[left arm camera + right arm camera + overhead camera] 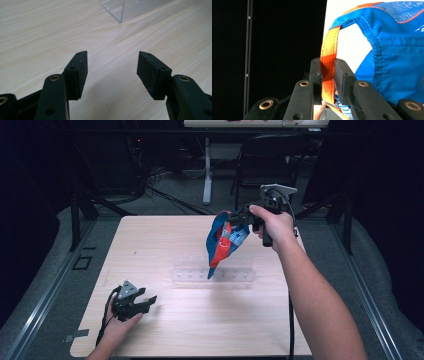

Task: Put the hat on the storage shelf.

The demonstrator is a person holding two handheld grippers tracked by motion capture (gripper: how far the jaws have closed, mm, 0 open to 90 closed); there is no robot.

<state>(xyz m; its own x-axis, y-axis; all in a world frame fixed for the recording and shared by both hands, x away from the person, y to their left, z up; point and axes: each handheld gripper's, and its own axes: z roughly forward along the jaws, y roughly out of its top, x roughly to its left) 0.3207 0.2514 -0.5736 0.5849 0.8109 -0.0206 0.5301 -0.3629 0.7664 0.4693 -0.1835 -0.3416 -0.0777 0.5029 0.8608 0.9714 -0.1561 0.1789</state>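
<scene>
Two right gripper fingers tight on orange strap

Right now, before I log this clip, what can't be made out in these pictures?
- Blue bag, high view: its print is too small to read.
- Blue bag, right gripper view: cut off by the top and right edges; the jaws cover part of its orange strap.
- Clear rack, left gripper view: cut off by the top edge.

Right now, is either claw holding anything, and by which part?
Right claw is shut on the blue bag's orange strap, lifting the bag above the table. Left claw is open, holding nothing.
</scene>
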